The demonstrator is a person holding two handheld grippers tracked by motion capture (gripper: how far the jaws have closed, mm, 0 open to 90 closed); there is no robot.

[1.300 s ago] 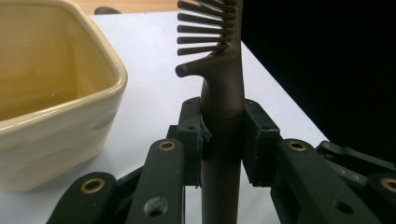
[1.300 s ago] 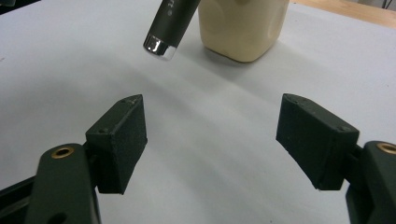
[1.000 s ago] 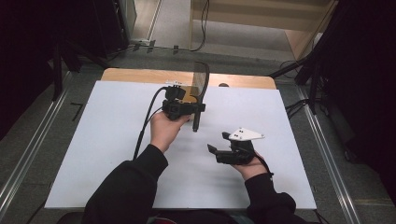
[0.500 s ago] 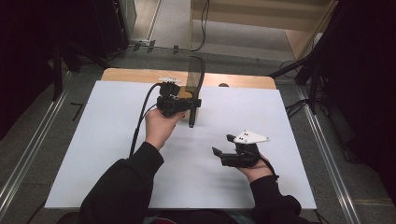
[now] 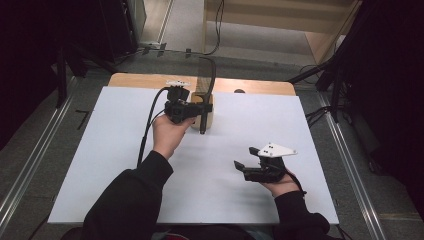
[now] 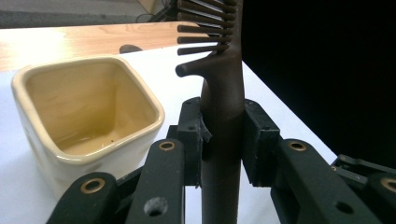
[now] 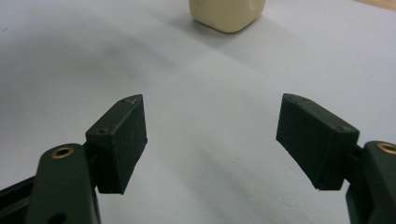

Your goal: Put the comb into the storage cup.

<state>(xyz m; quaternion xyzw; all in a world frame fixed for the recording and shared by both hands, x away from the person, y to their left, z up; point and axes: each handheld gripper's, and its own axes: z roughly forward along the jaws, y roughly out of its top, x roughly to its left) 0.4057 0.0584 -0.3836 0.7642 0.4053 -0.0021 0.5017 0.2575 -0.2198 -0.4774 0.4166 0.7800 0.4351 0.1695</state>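
Note:
My left gripper point(image 5: 202, 109) is shut on the handle of a dark comb point(image 5: 212, 75), which stands nearly upright with its teeth end up. In the left gripper view the comb point(image 6: 224, 84) is clamped between both pads point(image 6: 192, 135), right beside a cream square cup point(image 6: 84, 100) that is empty. In the high view that cup point(image 5: 209, 119) sits at the far middle of the white board, mostly hidden behind the gripper. My right gripper point(image 5: 244, 157) hovers open over the near right of the board; between its fingers point(image 7: 210, 135) is nothing, and the cup point(image 7: 227, 14) lies far ahead.
The white board point(image 5: 100, 165) covers a wooden table point(image 5: 135, 80), whose far strip shows. A cable point(image 5: 148, 125) trails from the left gripper. Dark floor, metal rails and stands surround the table.
The left hand has shifted slightly left and away with the comb, staying at the cup. The right gripper has drifted a little right and toward the near edge, still open.

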